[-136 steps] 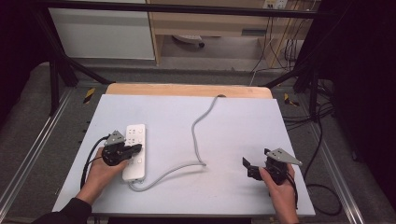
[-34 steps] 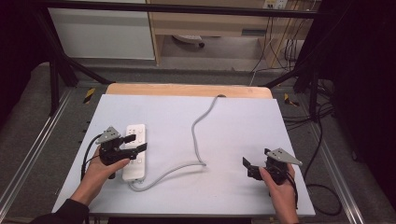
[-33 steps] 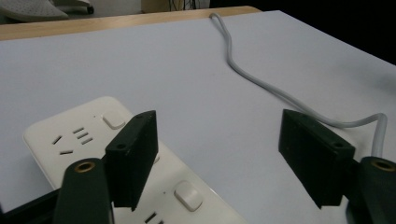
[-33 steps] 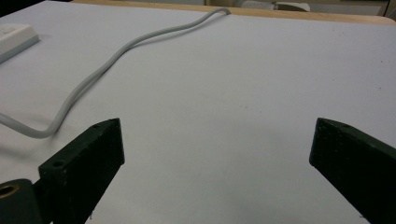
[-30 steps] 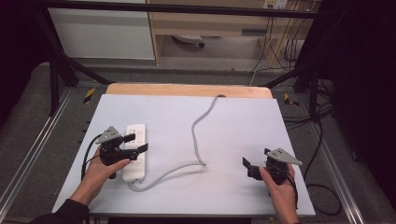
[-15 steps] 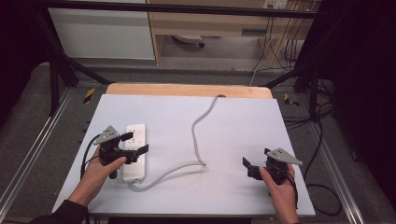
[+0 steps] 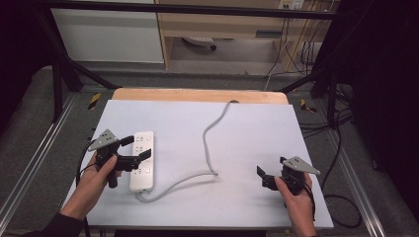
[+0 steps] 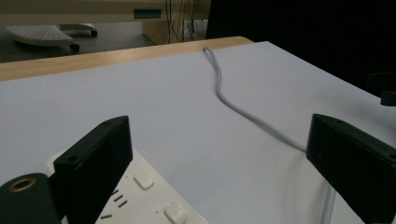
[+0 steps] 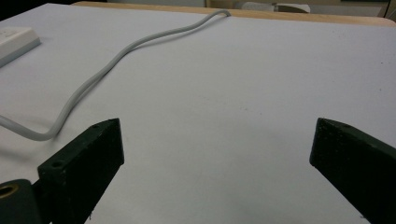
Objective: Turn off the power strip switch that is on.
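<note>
White table (image 7: 257, 197): power strip (image 7: 142, 160) lies lengthwise, cord end nearest the person

Power strip (image 8: 154, 200) near end cut off by the bottom edge.

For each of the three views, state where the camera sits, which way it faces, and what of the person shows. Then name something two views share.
High view: above the table's near side, looking forward and down; forearms, left hand-held gripper, right hand-held gripper.
Left gripper view: rides that gripper, over the power strip; open jaws.
Right gripper view: low, facing across the table; open jaws.
Shared: the grey cable.
</note>
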The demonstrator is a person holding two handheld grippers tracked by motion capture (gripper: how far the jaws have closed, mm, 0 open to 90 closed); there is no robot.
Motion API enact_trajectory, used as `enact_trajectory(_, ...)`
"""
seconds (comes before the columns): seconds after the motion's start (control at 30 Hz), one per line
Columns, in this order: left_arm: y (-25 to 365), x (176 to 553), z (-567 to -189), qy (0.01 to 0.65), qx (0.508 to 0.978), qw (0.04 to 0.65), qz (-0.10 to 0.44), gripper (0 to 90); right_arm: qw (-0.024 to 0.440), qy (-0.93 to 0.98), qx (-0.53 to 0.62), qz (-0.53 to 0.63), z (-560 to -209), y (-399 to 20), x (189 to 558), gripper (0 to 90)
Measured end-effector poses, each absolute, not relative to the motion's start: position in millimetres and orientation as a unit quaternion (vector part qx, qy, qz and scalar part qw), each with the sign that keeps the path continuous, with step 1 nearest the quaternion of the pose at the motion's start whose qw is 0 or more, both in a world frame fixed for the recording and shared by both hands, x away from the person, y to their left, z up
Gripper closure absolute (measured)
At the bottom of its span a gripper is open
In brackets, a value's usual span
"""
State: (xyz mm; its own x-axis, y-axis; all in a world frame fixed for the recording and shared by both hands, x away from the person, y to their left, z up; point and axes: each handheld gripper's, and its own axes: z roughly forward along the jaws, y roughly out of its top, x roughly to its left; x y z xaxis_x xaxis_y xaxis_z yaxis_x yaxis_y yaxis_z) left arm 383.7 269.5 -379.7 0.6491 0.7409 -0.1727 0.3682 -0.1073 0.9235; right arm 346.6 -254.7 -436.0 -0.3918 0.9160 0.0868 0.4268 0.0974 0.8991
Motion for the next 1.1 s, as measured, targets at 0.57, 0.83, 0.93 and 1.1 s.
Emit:
enact_trajectory(0.57,295.5,363.9,-371.8,0.396,0.715,0.548,0.176,6.9,0.263,0.692,0.485,0.465,-436.1,-254.7,346.5,3.4)
enact_trajectory(0.83,316.0,353.6,-377.2,0.41,0.711,0.541,0.185,7.1,0.263,0.693,0.485,0.465,-436.2,-254.4,346.5,3.4)
enact_trajectory(0.93,324.0,350.4,-378.8,0.413,0.711,0.537,0.19,7.1,0.263,0.693,0.485,0.465,-436.2,-254.5,346.6,3.4)
enact_trajectory(1.1,335.5,345.7,-381.7,0.422,0.705,0.535,0.195,7.5,0.263,0.693,0.485,0.464,-436.3,-254.4,346.6,3.4)
